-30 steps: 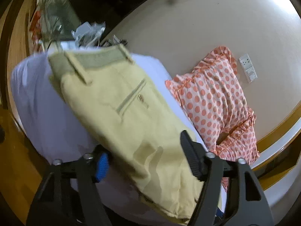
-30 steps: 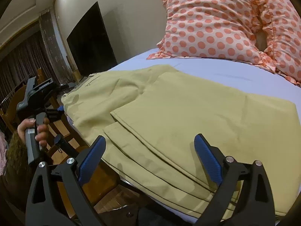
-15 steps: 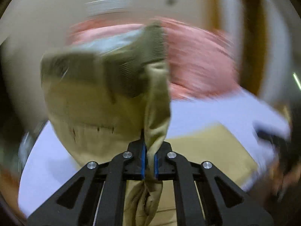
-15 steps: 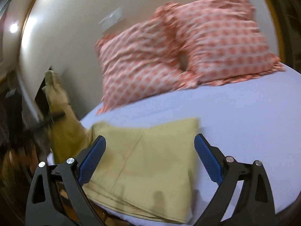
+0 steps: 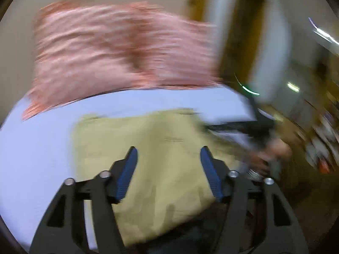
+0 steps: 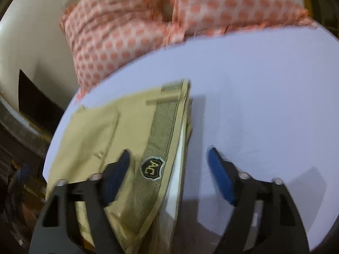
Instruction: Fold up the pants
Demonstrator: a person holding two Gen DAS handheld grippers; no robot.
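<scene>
The khaki pants (image 5: 161, 165) lie folded in a compact rectangle on the pale lilac bed sheet (image 5: 38, 152). My left gripper (image 5: 167, 169) is open and empty just above them; this view is motion-blurred. In the right wrist view the pants (image 6: 118, 139) show the striped inner waistband with a black AC label (image 6: 152, 169) on top. My right gripper (image 6: 169, 175) is open and empty, straddling the pants' right edge, left finger over the cloth, right finger over bare sheet.
Two orange polka-dot pillows (image 6: 148, 21) lean against the cream wall behind the pants. The sheet (image 6: 264, 105) stretches right of the pants. A dark screen (image 6: 31, 97) is at the left. The other hand and gripper (image 5: 264, 148) blur at the bed's right edge.
My left gripper was shut on the raised waistband half a second ago; it has let go and opened, and the waist end now lies folded over the legs. Both cameras swung.
</scene>
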